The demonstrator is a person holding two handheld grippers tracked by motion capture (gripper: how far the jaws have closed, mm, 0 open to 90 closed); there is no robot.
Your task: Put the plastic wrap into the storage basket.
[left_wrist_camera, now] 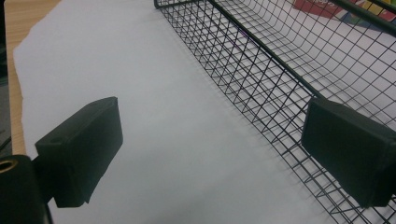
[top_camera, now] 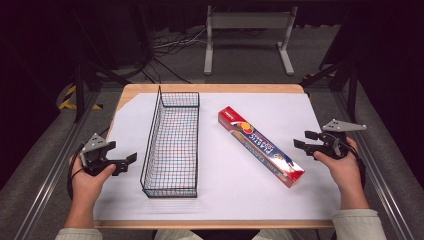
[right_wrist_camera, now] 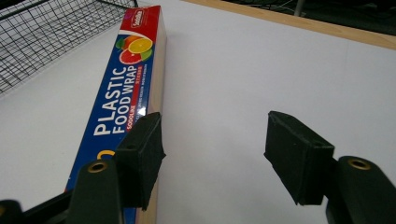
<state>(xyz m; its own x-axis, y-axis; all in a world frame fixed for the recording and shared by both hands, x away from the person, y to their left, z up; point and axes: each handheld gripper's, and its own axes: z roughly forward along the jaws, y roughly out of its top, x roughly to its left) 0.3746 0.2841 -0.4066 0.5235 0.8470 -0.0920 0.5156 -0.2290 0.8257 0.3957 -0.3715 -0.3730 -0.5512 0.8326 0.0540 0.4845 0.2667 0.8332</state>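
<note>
Nothing was done yet: the plastic wrap box (top_camera: 260, 146) lay on the white sheet, at three o'clock from the empty wire basket (top_camera: 171, 145). My right gripper (top_camera: 302, 139) and left gripper (top_camera: 128, 162) were both released, holding nothing. The right gripper view showed the box's label; the high view showed the gap between the box and the basket.

In the left gripper view the wire basket (left_wrist_camera: 280, 70) is cut off by the top and right edges. In the right gripper view the near end of the plastic wrap box (right_wrist_camera: 126, 88) is hidden behind one jaw, and its smaller print is probably too fine to read.
</note>
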